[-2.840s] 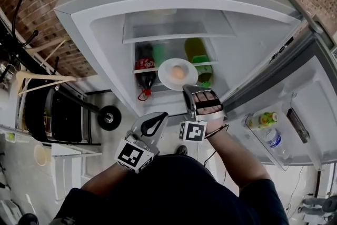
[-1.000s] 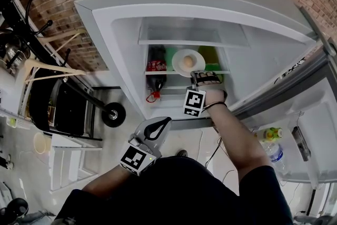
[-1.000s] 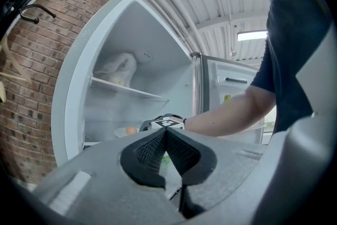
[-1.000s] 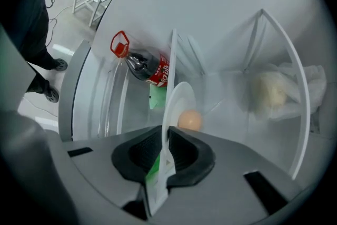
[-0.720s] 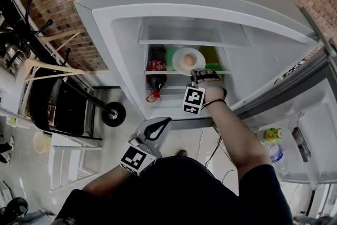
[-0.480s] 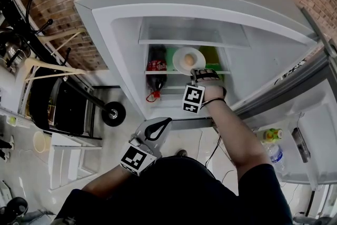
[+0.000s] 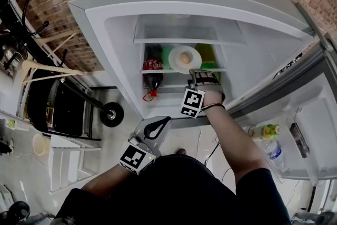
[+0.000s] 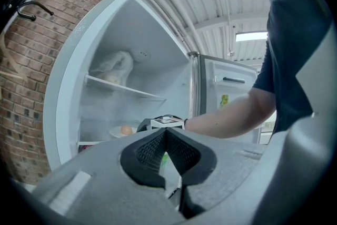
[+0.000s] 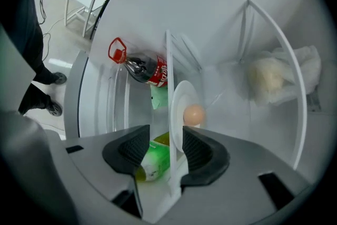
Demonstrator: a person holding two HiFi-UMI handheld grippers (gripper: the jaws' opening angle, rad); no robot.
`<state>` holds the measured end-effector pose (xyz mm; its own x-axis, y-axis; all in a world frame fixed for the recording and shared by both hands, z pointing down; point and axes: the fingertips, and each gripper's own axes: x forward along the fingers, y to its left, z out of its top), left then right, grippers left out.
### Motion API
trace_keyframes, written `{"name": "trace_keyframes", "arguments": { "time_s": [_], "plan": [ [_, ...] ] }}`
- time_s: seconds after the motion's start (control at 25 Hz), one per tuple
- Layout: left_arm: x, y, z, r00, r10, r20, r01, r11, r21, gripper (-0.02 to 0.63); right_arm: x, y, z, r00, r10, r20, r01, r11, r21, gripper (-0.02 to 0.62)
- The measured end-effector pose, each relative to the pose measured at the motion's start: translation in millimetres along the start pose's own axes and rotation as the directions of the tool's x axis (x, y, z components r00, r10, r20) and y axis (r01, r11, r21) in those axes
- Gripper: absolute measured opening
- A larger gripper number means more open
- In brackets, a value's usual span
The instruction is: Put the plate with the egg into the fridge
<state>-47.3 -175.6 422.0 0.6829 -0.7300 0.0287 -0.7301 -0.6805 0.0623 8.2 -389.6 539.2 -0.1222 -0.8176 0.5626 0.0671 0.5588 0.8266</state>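
The left gripper (image 7: 158, 125) hung in front of the open fridge (image 7: 158, 2), its jaws closed together with nothing between them. The right gripper (image 9: 167, 140) reached inside, its jaws opening and standing apart on either side of the shelf (image 9: 169, 60) edge and the plate's (image 9: 179, 108) near rim, with neither pad pressing. The plate rested on the shelf just beyond the jaws, with the egg (image 9: 194, 114) on it. On the left-hand jaw's side of the shelf lay a cola bottle (image 9: 147, 68) and a green bottle (image 9: 152, 163).
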Motion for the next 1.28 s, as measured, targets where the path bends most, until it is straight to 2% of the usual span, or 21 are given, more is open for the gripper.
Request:
{"name": "trace_keyframes", "arguments": {
  "time_s": [0.16, 0.28, 0.44, 0.64, 0.8, 1.0, 1.16, 1.28],
  "plan": [
    [4, -2, 2, 1.000, -0.010, 0.010, 0.010, 1.000, -0.014, 0.005, -28, 6, -2, 1.000, -0.016, 0.016, 0.014, 0.994, 0.104, 0.199],
    [6, -4, 2, 1.000, -0.020, 0.011, 0.020, 0.999, -0.025, 0.005, -55, 10, -1, 0.998, -0.030, 0.061, 0.015, 0.973, 0.232, 0.199],
    [11, -3, 4, 0.999, -0.028, 0.018, 0.029, 0.999, -0.026, 0.005, -97, 7, 9, 0.984, -0.058, 0.167, -0.015, 0.914, 0.405, 0.172],
    [16, -6, 6, 0.999, -0.038, 0.017, 0.039, 0.999, -0.026, 0.005, -141, -5, 15, 0.954, -0.119, 0.274, -0.056, 0.828, 0.557, 0.110],
    [17, -9, 5, 0.999, -0.044, 0.009, 0.045, 0.999, -0.026, 0.005, -168, -11, 17, 0.918, -0.163, 0.362, -0.142, 0.717, 0.682, 0.054],
    [17, -8, 8, 0.999, -0.041, 0.012, 0.041, 0.999, -0.017, 0.005, -194, -13, 17, 0.864, -0.224, 0.450, -0.259, 0.569, 0.780, 0.028],
    [16, -9, 9, 0.999, -0.040, 0.013, 0.040, 0.999, -0.011, 0.005, -212, -16, 21, 0.790, -0.287, 0.542, -0.398, 0.433, 0.809, 0.017],
    [16, -11, 9, 0.999, -0.043, 0.014, 0.043, 0.999, -0.009, 0.005, -220, -11, 24, 0.738, -0.325, 0.592, -0.482, 0.361, 0.799, 0.011]
  ]
}}
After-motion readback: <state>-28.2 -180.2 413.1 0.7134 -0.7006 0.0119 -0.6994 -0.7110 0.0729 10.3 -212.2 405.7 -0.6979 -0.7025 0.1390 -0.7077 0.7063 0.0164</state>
